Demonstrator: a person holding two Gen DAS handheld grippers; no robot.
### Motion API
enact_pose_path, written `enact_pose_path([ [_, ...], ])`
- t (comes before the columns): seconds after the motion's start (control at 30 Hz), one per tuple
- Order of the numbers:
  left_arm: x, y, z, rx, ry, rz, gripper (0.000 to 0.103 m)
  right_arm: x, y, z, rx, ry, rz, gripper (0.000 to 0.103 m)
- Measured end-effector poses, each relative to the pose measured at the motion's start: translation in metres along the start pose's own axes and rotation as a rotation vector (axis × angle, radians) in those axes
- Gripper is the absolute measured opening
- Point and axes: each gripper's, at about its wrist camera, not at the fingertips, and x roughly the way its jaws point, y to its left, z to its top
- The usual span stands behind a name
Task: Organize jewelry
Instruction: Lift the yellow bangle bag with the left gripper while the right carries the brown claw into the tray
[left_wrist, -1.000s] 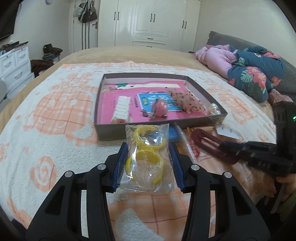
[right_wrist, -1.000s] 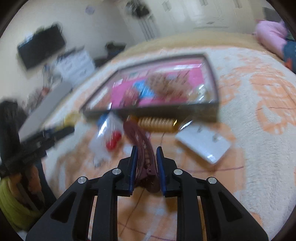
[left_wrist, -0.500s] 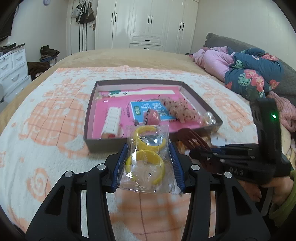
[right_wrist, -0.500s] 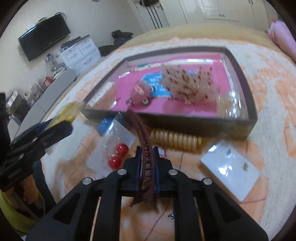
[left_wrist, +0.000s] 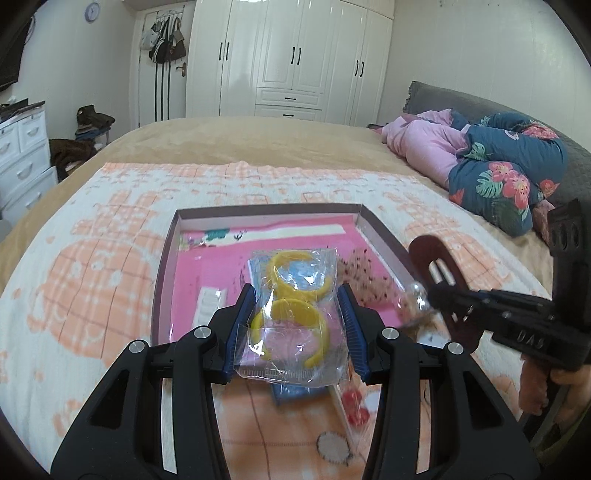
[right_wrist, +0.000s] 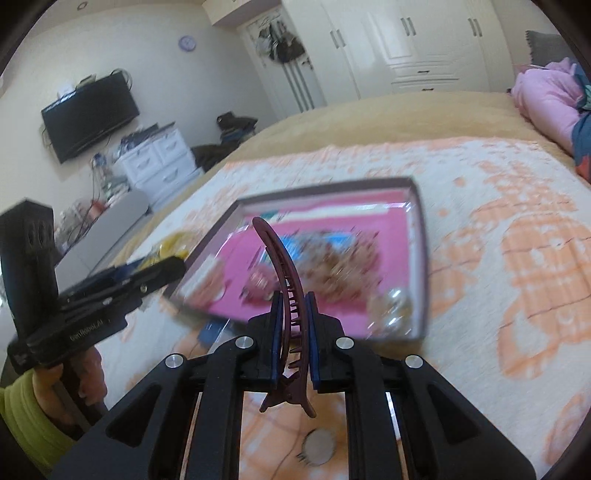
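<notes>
A clear bag of yellow bangles (left_wrist: 293, 314) hangs in the air with my left gripper (left_wrist: 297, 299) shut on it, in front of the near wall of the shallow brown box (left_wrist: 162, 280) with its pink floor. My right gripper (right_wrist: 291, 308) is shut on a dark red hair clip (right_wrist: 282, 266), which stands up between the pads. In the left wrist view the same hair clip (left_wrist: 439, 266) shows at the right, over the box's right corner. The box (right_wrist: 419, 266) lies ahead of the right gripper and holds several small packets.
Below the left gripper a clear packet with red beads (left_wrist: 352, 406) and a blue card (left_wrist: 295, 395) lie on the orange-and-white blanket (left_wrist: 92, 280). Pink and floral bedding (left_wrist: 491, 166) is piled at the right. A white dresser (left_wrist: 22, 155) stands left of the bed.
Both grippers have risen off the blanket with their loads and moved toward the box. The hair clip was lifted from the blanket, and the right jaws closed tighter on it.
</notes>
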Motion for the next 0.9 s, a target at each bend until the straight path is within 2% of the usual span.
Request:
enact_pose_path([
  [0.2,0.016,-0.006,0.013,0.011,0.008,0.002,0.037,0.001,-0.018,0.023,0.016,-0.04,-0.041,0.012],
  [0.5,0.048,-0.017,0.027,0.019,0.045,-0.01,0.037,0.02,-0.041,0.049,0.025,-0.047,-0.074,0.012],
  [0.9,0.086,-0.036,0.023,0.063,0.116,-0.013,0.038,0.058,-0.059,0.062,0.012,0.025,-0.084,0.012],
])
